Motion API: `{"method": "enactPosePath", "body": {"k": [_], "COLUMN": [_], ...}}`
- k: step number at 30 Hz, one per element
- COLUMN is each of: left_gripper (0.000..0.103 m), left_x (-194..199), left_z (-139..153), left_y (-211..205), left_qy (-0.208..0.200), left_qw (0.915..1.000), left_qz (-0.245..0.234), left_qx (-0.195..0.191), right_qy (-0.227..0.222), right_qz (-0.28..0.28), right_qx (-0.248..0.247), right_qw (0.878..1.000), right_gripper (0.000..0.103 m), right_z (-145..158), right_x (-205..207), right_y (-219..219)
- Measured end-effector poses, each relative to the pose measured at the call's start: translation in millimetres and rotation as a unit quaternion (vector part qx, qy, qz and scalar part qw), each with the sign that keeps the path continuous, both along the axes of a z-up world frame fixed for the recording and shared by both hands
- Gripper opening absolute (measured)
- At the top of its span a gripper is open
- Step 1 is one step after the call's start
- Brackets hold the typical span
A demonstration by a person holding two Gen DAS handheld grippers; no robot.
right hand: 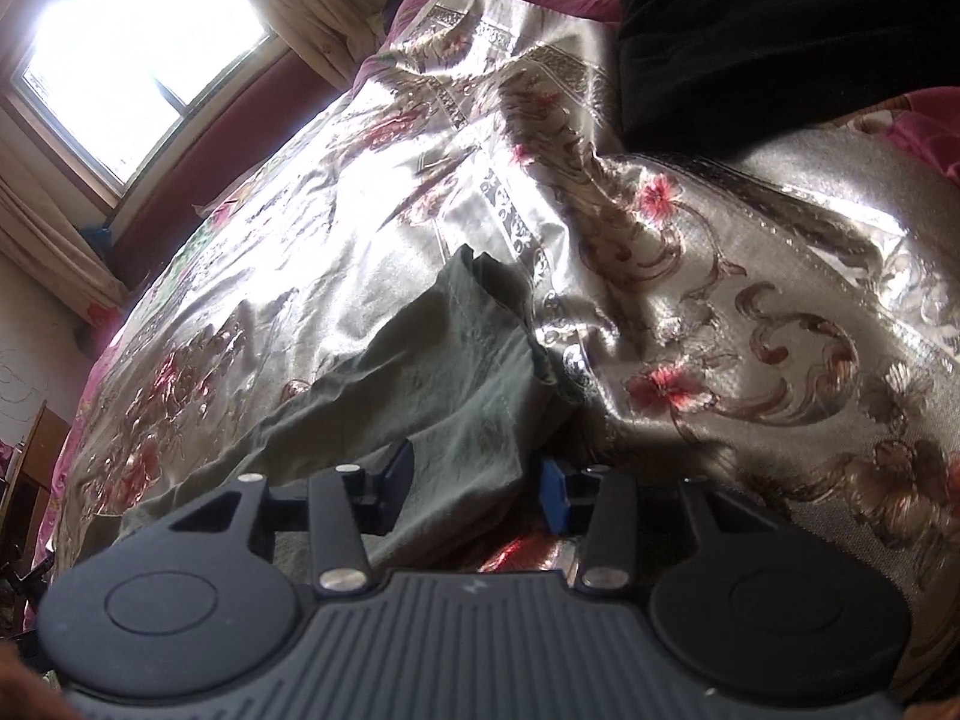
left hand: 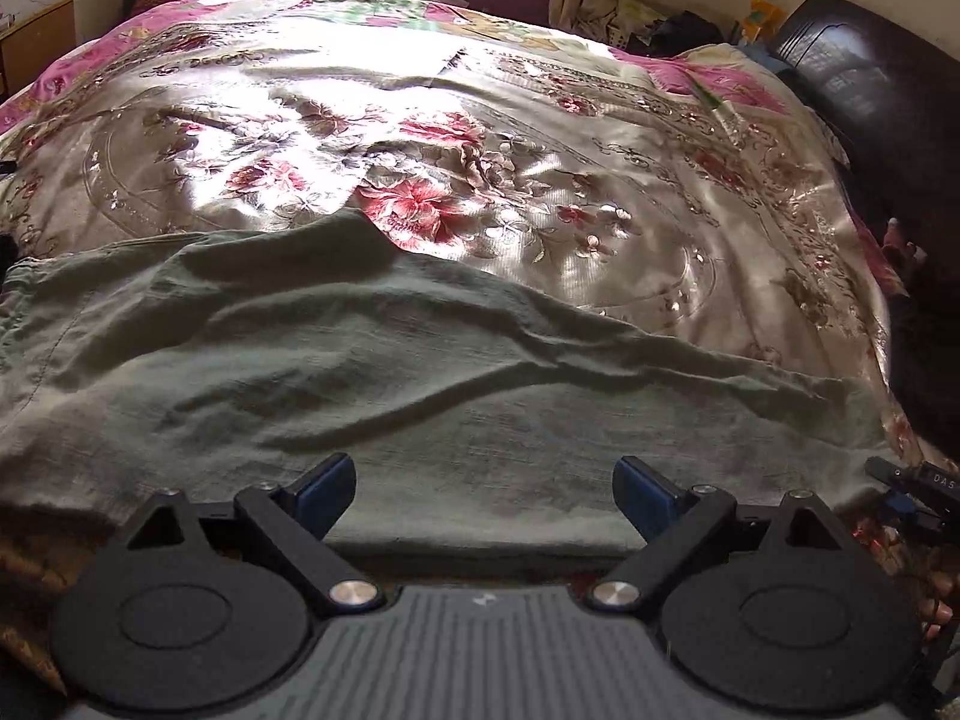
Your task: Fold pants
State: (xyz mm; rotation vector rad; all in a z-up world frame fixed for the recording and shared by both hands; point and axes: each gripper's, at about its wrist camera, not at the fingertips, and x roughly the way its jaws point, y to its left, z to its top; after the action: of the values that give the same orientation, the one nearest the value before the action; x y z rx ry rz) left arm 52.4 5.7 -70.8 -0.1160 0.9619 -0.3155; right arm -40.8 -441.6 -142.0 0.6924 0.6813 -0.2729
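Note:
Grey-green pants [left hand: 336,372] lie spread and wrinkled across the near part of a bed, waist end toward the left. My left gripper [left hand: 483,495] is open, its blue-padded fingers wide apart just above the near edge of the pants. In the right wrist view the leg end of the pants [right hand: 462,384] runs between the fingers of my right gripper [right hand: 480,489]. The jaws stand partly apart with the cloth between them, and I cannot tell whether they pinch it. Part of the right gripper [left hand: 918,492] shows at the right edge of the left wrist view.
The bed carries a shiny floral bedspread [left hand: 540,138]. A dark headboard [left hand: 864,90] stands at the right, with clutter behind it. A black cloth [right hand: 780,42] lies on the bed beyond the leg end. A bright window [right hand: 132,42] and a wooden cabinet [left hand: 36,42] are at the far side.

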Motion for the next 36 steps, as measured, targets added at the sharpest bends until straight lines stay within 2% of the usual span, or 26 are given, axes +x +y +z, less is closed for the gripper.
{"method": "enactPosePath", "body": {"k": [2, 3, 7, 10, 13, 17, 22, 24, 27, 31, 33, 36], "left_gripper": [0.103, 0.103, 0.103, 0.103, 0.103, 0.103, 0.100, 0.100, 0.099, 0.090, 0.088, 0.083], "left_x": [0, 1, 5, 11, 18, 27, 37, 41, 44, 49, 48, 47], "left_z": [-2, -3, -5, -7, -11, -20, -35, -41, -54, -74, -82, -88], "left_y": [-5, -7, -15, -19, -24, -34, -37, -33, -24, -16, -14, -17], "left_qy": [0.004, 0.006, 0.011, 0.023, 0.040, 0.071, 0.107, 0.118, 0.133, 0.159, 0.166, 0.172], "left_qw": [0.9999, 0.9997, 0.9982, 0.9956, 0.9897, 0.9767, 0.9560, 0.9477, 0.9380, 0.9274, 0.9250, 0.9262], "left_qz": [-0.011, -0.019, -0.046, -0.057, -0.064, -0.070, -0.057, -0.044, -0.026, -0.004, 0.003, 0.005], "left_qx": [-0.007, -0.012, -0.036, -0.071, -0.122, -0.190, -0.267, -0.293, -0.319, -0.339, -0.342, -0.336], "right_qy": [0.007, 0.002, -0.028, -0.048, -0.067, -0.074, -0.062, -0.050, -0.028, -0.004, 0.001, -0.001], "right_qz": [0.002, 0.004, 0.022, 0.055, 0.099, 0.161, 0.257, 0.301, 0.349, 0.383, 0.393, 0.401], "right_qx": [-0.013, -0.013, -0.047, -0.075, -0.092, -0.107, -0.118, -0.120, -0.129, -0.143, -0.147, -0.159], "right_qw": [1.000, 1.000, 0.998, 0.995, 0.989, 0.978, 0.957, 0.945, 0.928, 0.912, 0.908, 0.902], "right_gripper": [0.008, 0.005, 0.005, 0.005, 0.005, 0.005, 0.005, 0.005, 0.005, 0.005, 0.005, 0.005], "right_z": [0, 1, 21, 41, 59, 68, 60, 50, 35, 19, 13, 13], "right_x": [5, 6, 7, 15, 27, 47, 67, 70, 71, 70, 67, 64], "right_y": [3, 5, 21, 39, 63, 98, 150, 171, 197, 221, 229, 235]}}
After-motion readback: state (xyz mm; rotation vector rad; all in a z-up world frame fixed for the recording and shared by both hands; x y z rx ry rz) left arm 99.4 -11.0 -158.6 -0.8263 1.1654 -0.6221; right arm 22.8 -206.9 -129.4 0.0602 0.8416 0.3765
